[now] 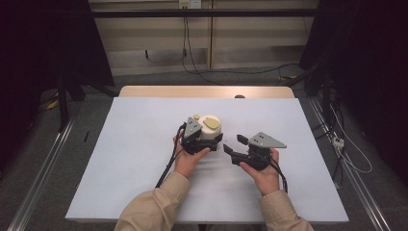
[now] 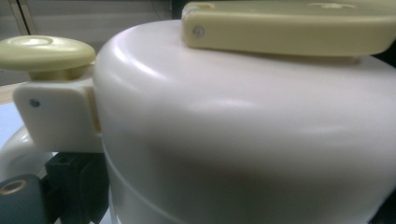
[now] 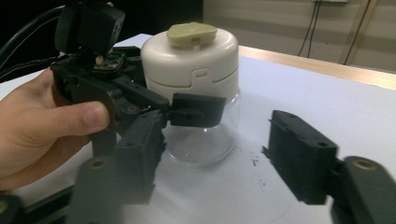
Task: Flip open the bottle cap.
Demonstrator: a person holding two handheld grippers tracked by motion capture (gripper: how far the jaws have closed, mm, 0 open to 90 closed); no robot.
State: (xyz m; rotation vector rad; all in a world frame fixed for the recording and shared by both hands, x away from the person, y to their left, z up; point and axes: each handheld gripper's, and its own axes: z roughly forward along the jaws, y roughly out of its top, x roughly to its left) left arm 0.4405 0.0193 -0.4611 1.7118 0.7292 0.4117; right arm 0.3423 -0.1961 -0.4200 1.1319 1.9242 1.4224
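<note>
I am clamping my left gripper (image 1: pixel 211 140) on the clear glass jar with the cream plastic lid (image 3: pixel 196 93), sitting mid-table. My right gripper (image 1: pixel 232 147), jaws apart and empty, is waiting at its four o'clock. I am aiming squarely at the yellow lid tab (image 3: pixel 192 33), keeping the jar steady.

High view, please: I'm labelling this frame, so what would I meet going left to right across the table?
Black cable → left gripper at the white jar with the yellow lid → right gripper, its fingers apart and pointing at the jar → its grey three-cornered plate.
</note>
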